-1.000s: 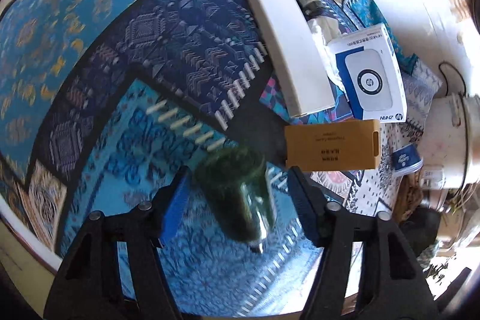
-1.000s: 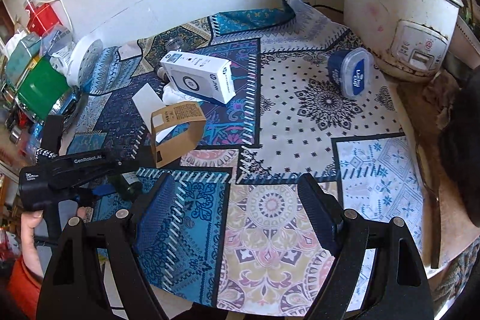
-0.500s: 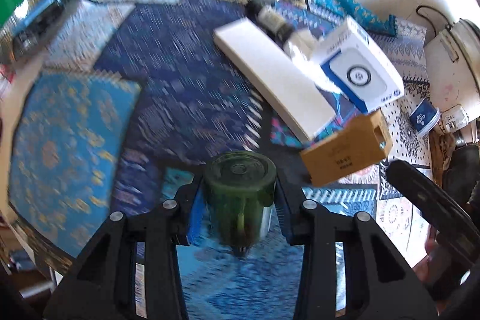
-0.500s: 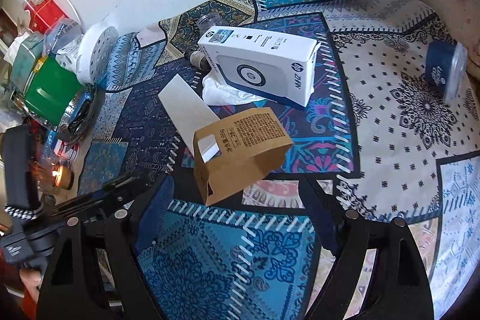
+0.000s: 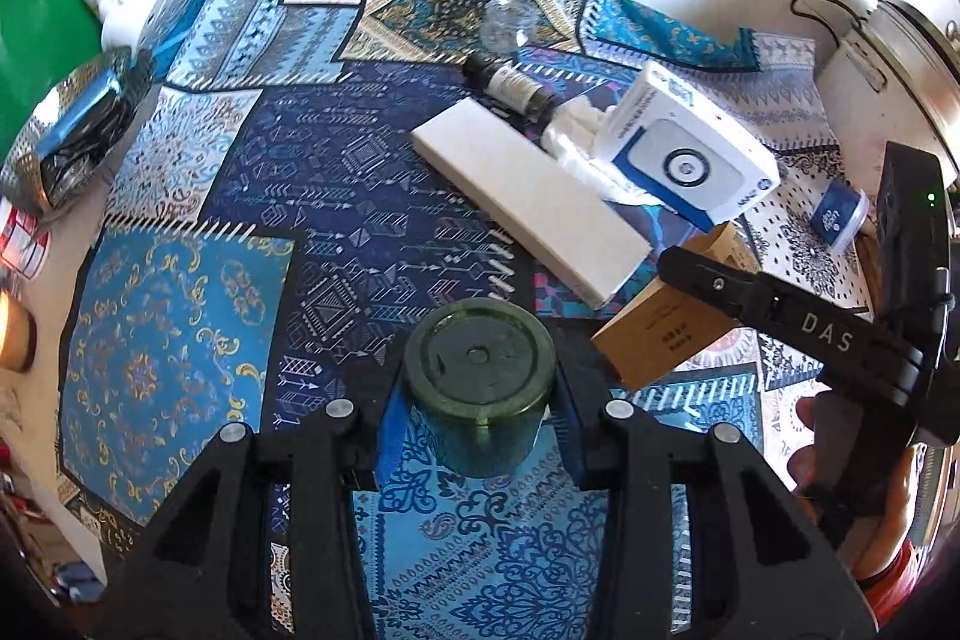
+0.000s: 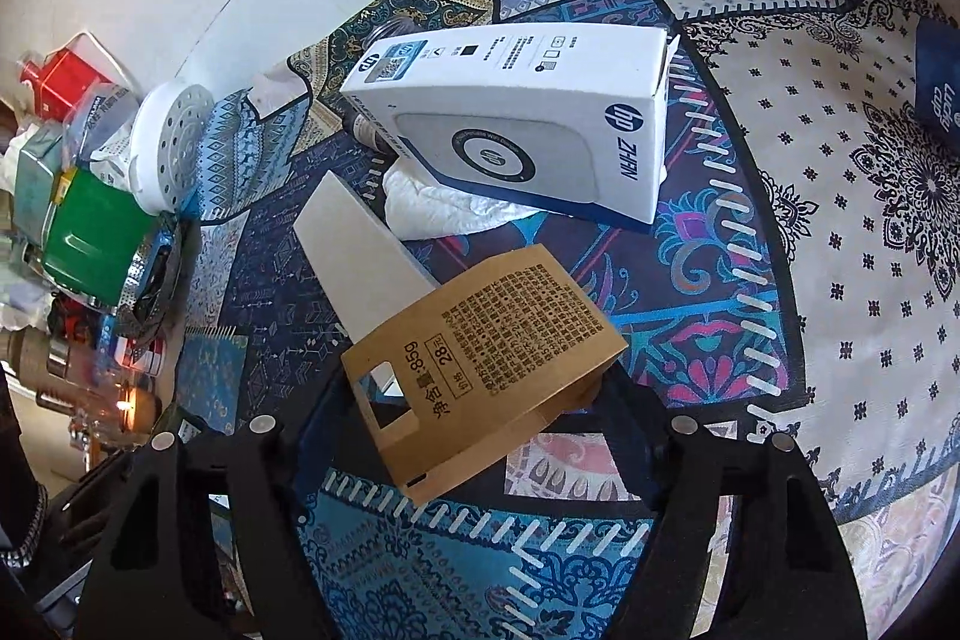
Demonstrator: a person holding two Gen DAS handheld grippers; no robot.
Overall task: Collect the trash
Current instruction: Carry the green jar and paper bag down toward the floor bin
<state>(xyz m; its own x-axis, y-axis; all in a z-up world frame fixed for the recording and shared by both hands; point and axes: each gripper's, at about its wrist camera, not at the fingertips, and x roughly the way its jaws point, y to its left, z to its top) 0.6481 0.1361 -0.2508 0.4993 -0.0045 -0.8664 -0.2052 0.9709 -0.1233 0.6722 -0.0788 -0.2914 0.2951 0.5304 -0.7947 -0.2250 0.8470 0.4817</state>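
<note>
1. A second ago the green glass jar [image 5: 479,388] lay loose between the widely parted jaws of the left gripper [image 5: 477,421]; since then the jaws have been brought in against its sides.
2. The jar is now seen base-first, clamped between the blue pads [image 5: 390,430], and it appears to be lifted clear of the patterned cloth [image 5: 180,358] covering the desk, though contact underneath cannot be ruled out.
3. From this it is judged that one piece of trash has been secured and is ready to be carried off.
4. The right gripper [image 6: 474,436] has been moved forward over the same interval, so that the brown paper box [image 6: 480,370] now sits between its jaws.
5. Those jaws are held wide apart; a gap is seen on each side of the box and no contact with it is made out.
6. The box is tilted, one end resting on the cloth, just beside the flat white box [image 6: 360,256].
7. Closing on the brown box is judged to be the next step for the right side.
8. Still left on the desk are the white HP carton [image 6: 522,130], the crumpled tissue [image 6: 444,202] under it and a small dark bottle [image 5: 510,85].
</note>
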